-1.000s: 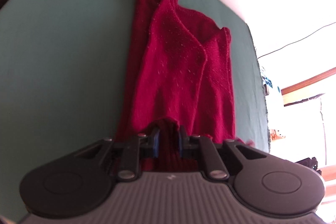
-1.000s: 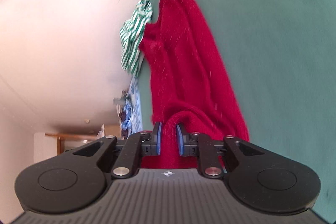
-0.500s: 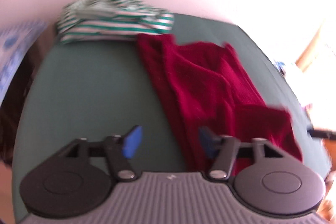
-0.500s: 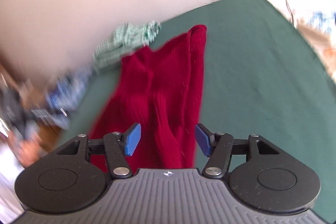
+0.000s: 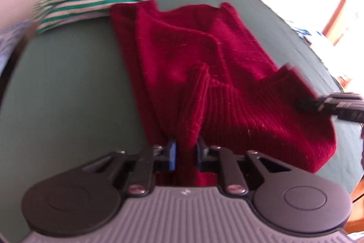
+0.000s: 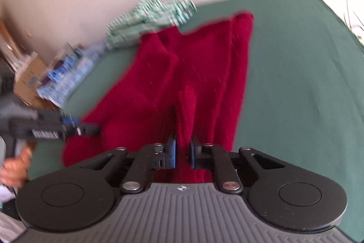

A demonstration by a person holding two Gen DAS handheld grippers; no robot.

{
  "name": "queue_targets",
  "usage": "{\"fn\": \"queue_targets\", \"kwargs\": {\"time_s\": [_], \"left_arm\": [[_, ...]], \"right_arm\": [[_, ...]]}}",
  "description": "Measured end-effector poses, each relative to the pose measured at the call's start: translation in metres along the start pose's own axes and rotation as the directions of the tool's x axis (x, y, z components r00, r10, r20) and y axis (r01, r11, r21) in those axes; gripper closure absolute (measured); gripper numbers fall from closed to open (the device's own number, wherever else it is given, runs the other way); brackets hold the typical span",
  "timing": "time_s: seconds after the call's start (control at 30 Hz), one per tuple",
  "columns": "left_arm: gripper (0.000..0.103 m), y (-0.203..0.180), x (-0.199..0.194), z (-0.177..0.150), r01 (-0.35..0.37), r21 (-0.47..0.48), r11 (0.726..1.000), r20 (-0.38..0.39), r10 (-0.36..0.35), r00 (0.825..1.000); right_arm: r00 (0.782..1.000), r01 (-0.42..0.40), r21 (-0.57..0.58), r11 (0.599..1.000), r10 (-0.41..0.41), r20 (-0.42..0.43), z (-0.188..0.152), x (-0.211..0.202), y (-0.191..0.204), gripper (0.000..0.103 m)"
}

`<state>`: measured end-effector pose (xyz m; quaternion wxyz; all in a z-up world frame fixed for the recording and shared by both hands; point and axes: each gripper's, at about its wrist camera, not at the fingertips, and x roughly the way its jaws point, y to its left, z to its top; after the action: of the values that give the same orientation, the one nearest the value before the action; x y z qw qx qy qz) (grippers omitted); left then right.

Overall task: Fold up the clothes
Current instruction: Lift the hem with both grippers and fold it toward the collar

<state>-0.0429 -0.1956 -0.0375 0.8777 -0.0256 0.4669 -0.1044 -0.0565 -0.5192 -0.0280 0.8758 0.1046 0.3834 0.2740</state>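
Left wrist view: a dark green cloth-covered table point(image 5: 68, 88) is spread with a crimson knitted sweater point(image 5: 182, 49), beside a green-and-white striped garment point(image 5: 91, 1). Its ribbed hem is pinched by left gripper point(image 5: 185, 153) and right gripper point(image 6: 183, 153), their jaws having just closed.

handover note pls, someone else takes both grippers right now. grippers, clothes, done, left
Left gripper: jaws have just been closing, now shut on a ribbed fold at the near edge of the red sweater.
Right gripper: the same, jaws just closed, shut on another near-edge fold of the sweater.
Sweater lies lengthwise on the green table, partly folded, far end flat, near end bunched in both grips.
Green-striped garment sits crumpled at the table's far edge, touching the sweater's far end.
Done: both near-edge grips set.
Left: probably carry the near edge toward the far end to finish the fold, then do the striped garment.
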Motion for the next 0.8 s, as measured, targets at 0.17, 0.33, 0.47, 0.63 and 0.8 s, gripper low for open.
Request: {"fn": "queue_targets", "kwargs": {"time_s": [0.17,0.33,0.47,0.63,0.8], "left_arm": [[0.091,0.005,-0.01,-0.017,-0.047,-0.104,0.993,0.005,0.047,0.999],[0.072,-0.002,-0.013,-0.01,-0.108,-0.071,0.992,0.032,0.111,0.993],[0.073,-0.01,-0.036,0.003,-0.179,-0.015,0.984,0.125,0.18,0.976],[0.064,-0.031,-0.018,0.008,-0.148,0.068,0.987,0.149,0.137,0.979],[0.062,-0.032,0.026,0.002,-0.215,0.145,0.966,0.11,0.2,0.973]], "right_arm": [[0.999,-0.011,0.022,1.0,0.012,-0.048,0.0,0.018,-0.012,0.085],[1.0,0.012,0.03,0.999,-0.012,-0.019,-0.001,0.003,-0.019,0.079],[0.998,-0.023,0.02,1.0,0.022,0.053,0.01,-0.014,-0.013,0.06],[0.999,0.034,0.006,0.999,-0.035,0.007,0.009,0.029,-0.012,0.073],[0.992,0.108,0.044,0.993,-0.11,0.054,0.012,0.039,-0.031,0.096]]}}
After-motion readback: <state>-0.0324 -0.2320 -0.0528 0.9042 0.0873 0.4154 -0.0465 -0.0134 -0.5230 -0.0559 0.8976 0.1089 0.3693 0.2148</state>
